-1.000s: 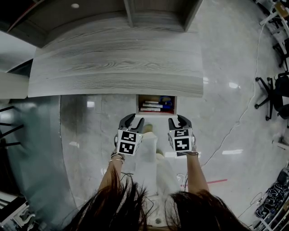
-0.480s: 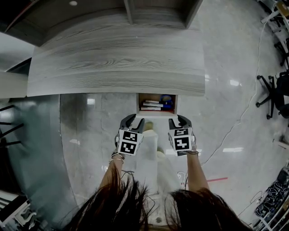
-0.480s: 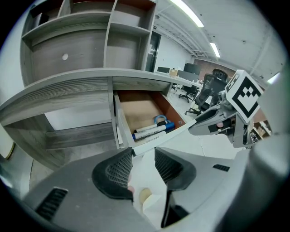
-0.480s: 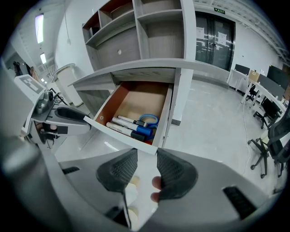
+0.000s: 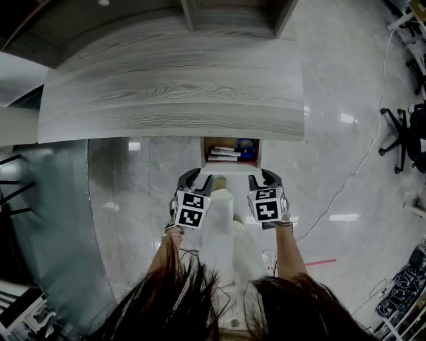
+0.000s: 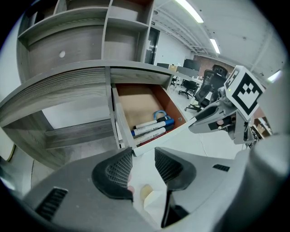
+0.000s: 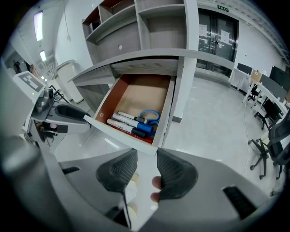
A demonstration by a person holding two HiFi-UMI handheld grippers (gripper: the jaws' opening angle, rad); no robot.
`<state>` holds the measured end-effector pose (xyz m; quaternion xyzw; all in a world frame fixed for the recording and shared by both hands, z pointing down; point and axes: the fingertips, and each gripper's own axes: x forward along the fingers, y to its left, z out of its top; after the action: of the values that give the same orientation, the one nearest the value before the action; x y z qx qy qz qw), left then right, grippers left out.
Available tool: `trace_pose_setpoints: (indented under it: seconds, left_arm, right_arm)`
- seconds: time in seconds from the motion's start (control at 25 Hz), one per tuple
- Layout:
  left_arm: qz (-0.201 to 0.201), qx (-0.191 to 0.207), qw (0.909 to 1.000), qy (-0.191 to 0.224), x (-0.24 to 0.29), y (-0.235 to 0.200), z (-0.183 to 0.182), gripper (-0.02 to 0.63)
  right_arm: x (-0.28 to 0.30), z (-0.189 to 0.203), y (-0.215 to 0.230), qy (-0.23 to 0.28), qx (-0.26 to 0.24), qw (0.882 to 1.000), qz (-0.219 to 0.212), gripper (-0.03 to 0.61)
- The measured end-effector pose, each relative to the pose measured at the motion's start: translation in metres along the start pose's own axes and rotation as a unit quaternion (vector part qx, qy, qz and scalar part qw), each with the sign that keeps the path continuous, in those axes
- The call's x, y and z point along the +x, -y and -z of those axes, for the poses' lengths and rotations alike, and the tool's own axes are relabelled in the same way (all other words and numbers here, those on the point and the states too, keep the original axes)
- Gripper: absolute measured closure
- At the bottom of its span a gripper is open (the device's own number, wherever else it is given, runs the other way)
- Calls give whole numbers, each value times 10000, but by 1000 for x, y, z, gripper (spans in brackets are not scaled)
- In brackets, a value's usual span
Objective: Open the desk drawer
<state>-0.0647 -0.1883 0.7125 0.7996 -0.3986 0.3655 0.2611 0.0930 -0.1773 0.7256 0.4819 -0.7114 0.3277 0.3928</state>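
The desk drawer [image 5: 231, 154] stands pulled out from under the grey wood desktop [image 5: 166, 100]. Its white front [image 7: 121, 134] faces me, and markers [image 7: 129, 124] and a blue loop [image 7: 149, 116] lie inside. My left gripper [image 5: 198, 178] hovers just short of the drawer front's left corner, jaws apart and empty. My right gripper [image 5: 262, 178] hovers just short of the right corner, also open with nothing in it. In the left gripper view the drawer [image 6: 145, 113] lies beyond the left gripper [image 6: 143, 156], with the markers [image 6: 149, 128] visible. In the right gripper view the right gripper [image 7: 147, 156] is apart from the drawer front.
Open shelves [image 5: 233, 13] rise behind the desktop. The person's white trousers [image 5: 226, 233] are below the grippers. A cable [image 5: 353, 180] crosses the glossy floor to the right, office chairs [image 5: 399, 133] stand at the far right, and a red tape strip [image 5: 319, 264] marks the floor.
Hardly anything: the head view drifts slightly, while both grippers hold their place in front of the open drawer.
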Motion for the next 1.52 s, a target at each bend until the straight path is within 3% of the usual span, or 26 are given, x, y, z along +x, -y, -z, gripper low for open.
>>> trace_pose_setpoints:
  seconds: [0.32, 0.6, 0.88, 1.52]
  left_arm:
    - [5, -18, 10000, 85, 2, -2, 0, 472]
    - [58, -559, 9984, 112, 3, -3, 10, 472]
    - [-62, -672, 9977, 74, -6, -5, 16, 472]
    - [-330, -606, 9974, 208, -45, 18, 17, 499]
  right_arm:
    - [2, 2, 1, 1, 13, 10000, -19, 440]
    - [2, 1, 0, -58, -86, 9999, 20, 440]
    - [-1, 6, 3, -146, 28, 9998, 129, 440]
    - [-42, 12, -2, 221, 400, 9987, 229, 443]
